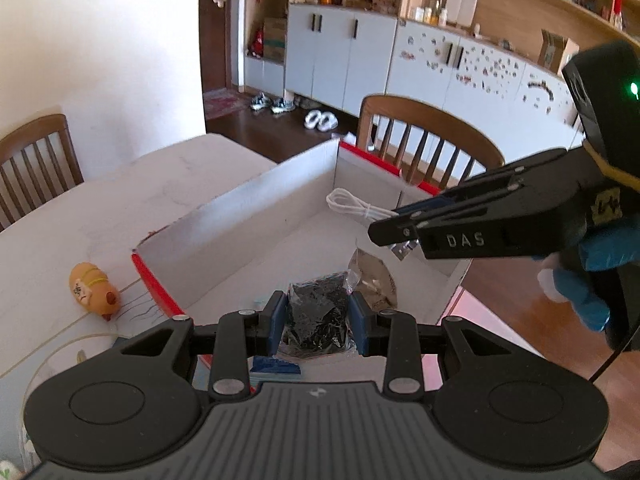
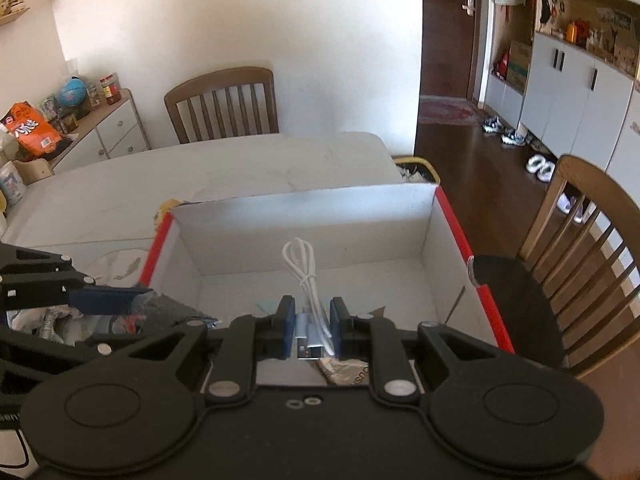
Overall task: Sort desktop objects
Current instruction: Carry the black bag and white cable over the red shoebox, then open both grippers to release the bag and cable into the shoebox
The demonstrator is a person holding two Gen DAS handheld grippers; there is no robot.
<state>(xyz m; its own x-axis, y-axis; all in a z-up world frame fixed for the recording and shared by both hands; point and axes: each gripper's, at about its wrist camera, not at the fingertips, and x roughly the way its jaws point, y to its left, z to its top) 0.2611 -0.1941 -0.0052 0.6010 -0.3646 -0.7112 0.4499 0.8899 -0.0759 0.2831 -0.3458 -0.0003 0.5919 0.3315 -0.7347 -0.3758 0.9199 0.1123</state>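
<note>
Cardboard box (image 1: 224, 216) with red edges stands on the pale table (image 1: 80, 216), near its corner, and both tongs are over its open top. The left gripper (image 1: 318, 320) is clenched on a clear bag of small black pieces (image 1: 318, 312); its two blue pads (image 1: 276, 318) press the bag from both sides, just above the near part of the box. Beside the bag, inside the box, lies a crumpled transparent wrapper (image 1: 374, 276). The right gripper (image 2: 312, 330) grasps a white USB cable (image 2: 306, 276) at the plug end (the silver plugs (image 2: 310, 346) show between the pads), and the coiled loop of the cable lies forward over the white floor of the box. In the left wrist view the right gripper comes in from the right side, with the cable loop (image 1: 348, 202) beyond its tips. A small orange pig toy (image 1: 94, 292) lies on the table just outside the left wall of the box. Wooden chairs (image 2: 224, 104) stand around the table.
</note>
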